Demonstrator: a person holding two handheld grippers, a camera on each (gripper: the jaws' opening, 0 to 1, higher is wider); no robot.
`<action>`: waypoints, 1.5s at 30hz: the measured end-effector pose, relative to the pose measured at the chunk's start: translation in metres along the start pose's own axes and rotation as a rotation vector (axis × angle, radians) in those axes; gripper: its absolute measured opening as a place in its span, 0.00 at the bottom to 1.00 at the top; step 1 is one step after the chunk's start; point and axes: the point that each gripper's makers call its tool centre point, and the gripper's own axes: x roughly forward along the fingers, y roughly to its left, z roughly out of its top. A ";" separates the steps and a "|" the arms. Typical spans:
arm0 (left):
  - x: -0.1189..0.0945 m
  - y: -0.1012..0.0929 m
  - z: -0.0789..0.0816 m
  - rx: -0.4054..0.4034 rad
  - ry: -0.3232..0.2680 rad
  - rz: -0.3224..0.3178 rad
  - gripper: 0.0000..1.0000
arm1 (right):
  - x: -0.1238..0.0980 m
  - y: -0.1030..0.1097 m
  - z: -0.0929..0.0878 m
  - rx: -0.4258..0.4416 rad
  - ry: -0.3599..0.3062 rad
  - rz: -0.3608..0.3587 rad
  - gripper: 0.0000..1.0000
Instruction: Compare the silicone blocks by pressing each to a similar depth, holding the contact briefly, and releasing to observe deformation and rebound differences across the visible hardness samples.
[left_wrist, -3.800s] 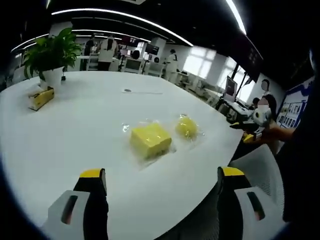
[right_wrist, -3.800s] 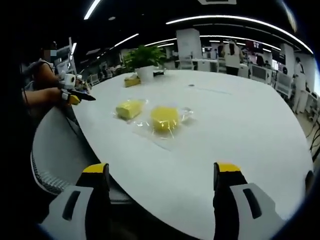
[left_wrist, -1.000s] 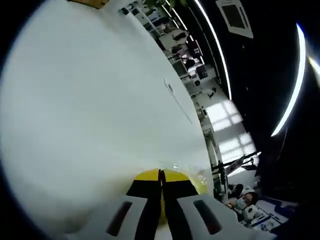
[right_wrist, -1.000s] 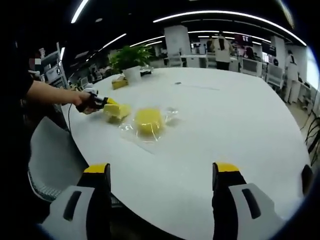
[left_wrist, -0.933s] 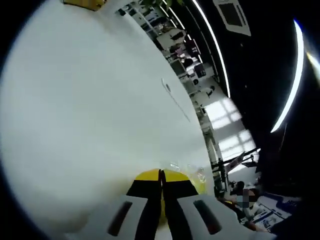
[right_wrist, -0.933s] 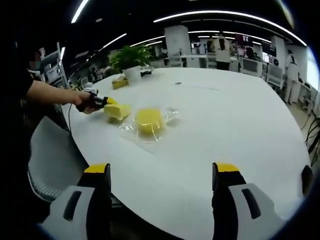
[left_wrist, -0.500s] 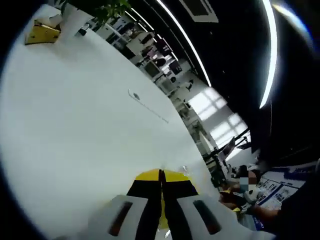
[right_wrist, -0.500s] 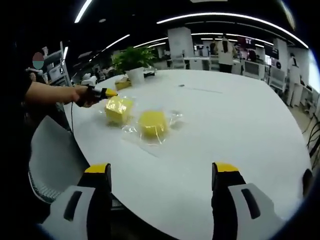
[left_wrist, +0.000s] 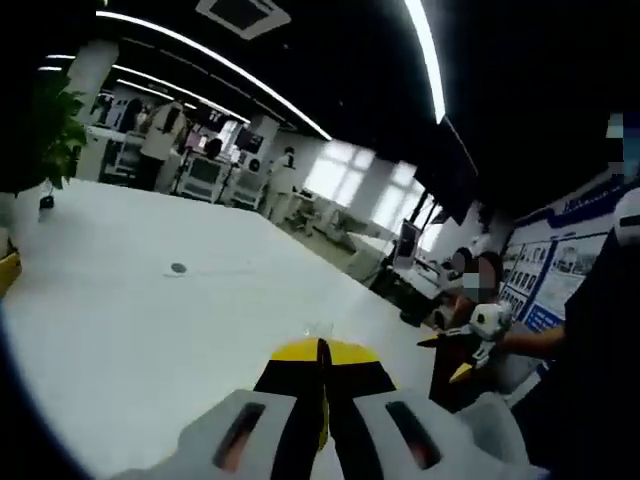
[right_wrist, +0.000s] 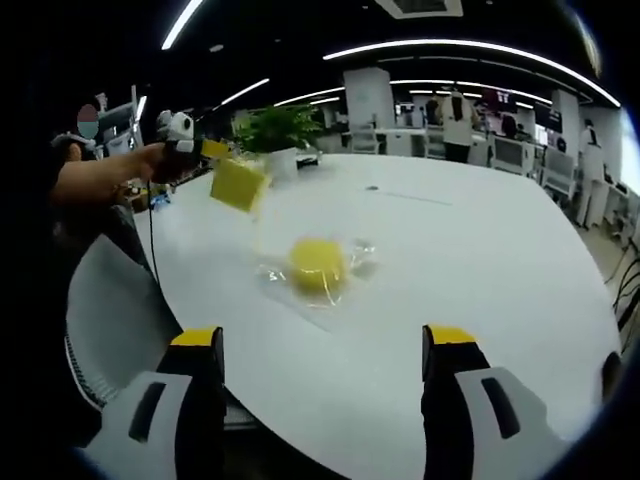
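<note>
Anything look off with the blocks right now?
Yes. The left gripper has lifted the square yellow block in its clear bag off the white table, tilted in mid-air, rather than pressing it. The round block lies on the table.

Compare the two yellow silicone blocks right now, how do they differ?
The square block is lifted clear of the white table, pinched in the left claw; the round block lies flat on the table. The square block hangs tilted with flat faces; the round one looks domed. The round block sits on its clear wrapper, spread around it. Both are yellow.
</note>
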 end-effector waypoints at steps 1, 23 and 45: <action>0.001 -0.005 0.002 0.029 0.012 -0.019 0.00 | 0.000 0.003 0.001 0.012 -0.005 0.014 0.71; 0.005 -0.125 0.063 0.364 0.006 -0.431 0.00 | 0.011 0.084 0.154 -0.136 -0.206 0.406 0.63; 0.011 -0.154 0.092 0.473 0.034 -0.514 0.00 | 0.051 0.128 0.219 -0.208 -0.251 0.620 0.48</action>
